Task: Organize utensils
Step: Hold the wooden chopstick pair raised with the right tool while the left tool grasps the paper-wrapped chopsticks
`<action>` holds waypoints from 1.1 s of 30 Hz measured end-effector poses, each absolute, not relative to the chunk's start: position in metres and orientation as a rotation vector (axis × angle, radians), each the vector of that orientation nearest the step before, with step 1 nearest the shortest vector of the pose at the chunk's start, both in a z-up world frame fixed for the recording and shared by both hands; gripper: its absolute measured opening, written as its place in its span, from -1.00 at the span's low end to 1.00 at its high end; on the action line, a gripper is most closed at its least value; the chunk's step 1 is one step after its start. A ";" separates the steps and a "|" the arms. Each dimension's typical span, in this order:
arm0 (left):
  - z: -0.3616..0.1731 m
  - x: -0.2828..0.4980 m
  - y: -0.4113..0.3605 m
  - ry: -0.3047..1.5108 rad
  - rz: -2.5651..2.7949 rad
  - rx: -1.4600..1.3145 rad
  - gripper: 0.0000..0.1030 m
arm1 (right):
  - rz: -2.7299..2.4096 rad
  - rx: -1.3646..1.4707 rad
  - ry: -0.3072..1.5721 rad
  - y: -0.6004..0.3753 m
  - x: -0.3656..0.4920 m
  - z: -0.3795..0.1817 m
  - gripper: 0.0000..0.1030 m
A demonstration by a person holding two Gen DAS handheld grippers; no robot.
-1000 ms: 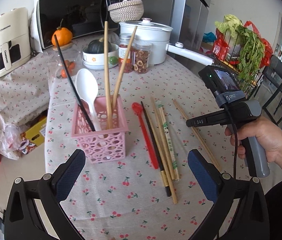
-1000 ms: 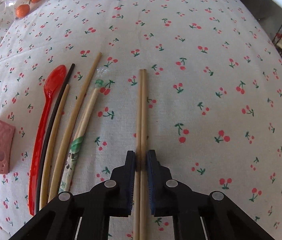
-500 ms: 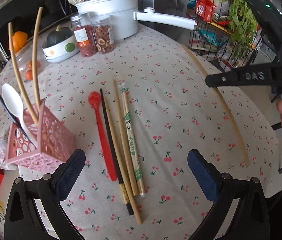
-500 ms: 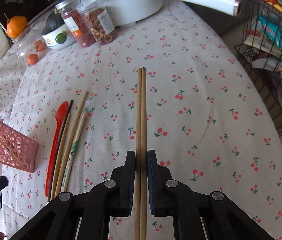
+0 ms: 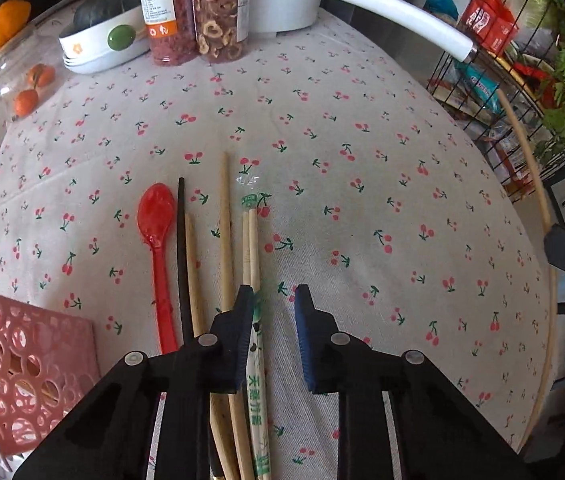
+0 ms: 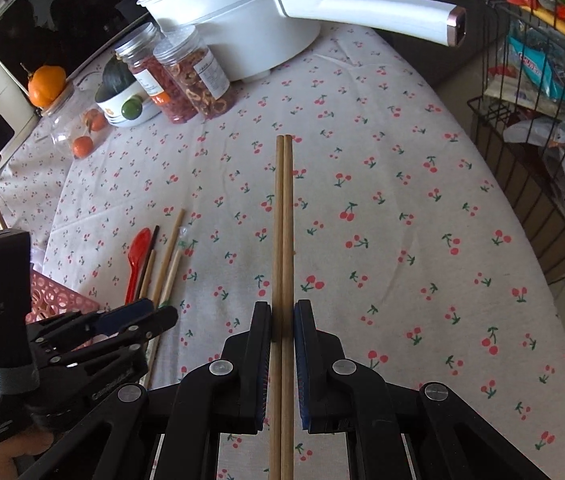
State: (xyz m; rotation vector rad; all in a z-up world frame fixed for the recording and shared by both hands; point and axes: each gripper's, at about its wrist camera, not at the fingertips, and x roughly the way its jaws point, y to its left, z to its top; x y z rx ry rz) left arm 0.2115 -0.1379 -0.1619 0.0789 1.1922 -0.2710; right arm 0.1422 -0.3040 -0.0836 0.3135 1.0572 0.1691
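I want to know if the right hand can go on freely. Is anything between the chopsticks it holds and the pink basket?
Yes. The left gripper stands low over the loose utensils, directly before the pink basket, between it and the held chopsticks. Its jaws have just been closing there.

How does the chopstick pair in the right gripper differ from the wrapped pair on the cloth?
The held pair is bare, lifted off the cloth, clamped by the right gripper. The wrapped pair lies flat, half in a green-printed sleeve, beside the left gripper's finger, not clamped. Both are pale wood, sticks side by side.
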 end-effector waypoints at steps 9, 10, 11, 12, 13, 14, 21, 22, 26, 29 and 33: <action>-0.172 0.223 -0.144 1.228 -0.221 0.144 -0.59 | 0.169 0.323 1.051 -0.306 0.140 -0.082 -0.83; -0.172 0.223 -0.144 1.227 -0.223 0.142 -0.72 | 0.167 0.323 1.050 -0.306 0.140 -0.081 -0.83; -0.170 0.222 -0.143 1.221 -0.230 0.133 -0.84 | 0.166 0.323 1.048 -0.307 0.140 -0.081 -0.83; -0.166 0.220 -0.142 1.206 -0.239 0.123 -0.85 | 0.163 0.325 1.045 -0.307 0.140 -0.081 -0.83; -0.161 0.215 -0.141 1.186 -0.248 0.119 -0.94 | 0.160 0.327 1.040 -0.308 0.139 -0.080 -0.83; -0.154 0.210 -0.140 1.162 -0.258 0.123 -0.96 | 0.157 0.329 1.033 -0.308 0.138 -0.078 -0.83; -0.087 0.153 -0.126 0.952 -0.375 0.131 -1.00 | 0.150 0.313 0.955 -0.300 0.127 -0.056 -0.83; -0.077 0.144 -0.123 0.916 -0.391 0.139 -1.00 | 0.152 0.303 0.940 -0.297 0.123 -0.052 -0.83; -0.060 0.126 -0.106 0.909 -0.451 0.107 -1.00 | 0.175 0.275 0.897 -0.285 0.110 -0.037 -0.83; -0.077 0.134 -0.102 1.030 -0.491 0.049 -0.97 | 0.188 0.269 0.884 -0.278 0.105 -0.032 -0.83; -0.107 0.151 -0.113 1.135 -0.477 0.045 -0.97 | 0.181 0.271 0.906 -0.273 0.111 -0.037 -0.83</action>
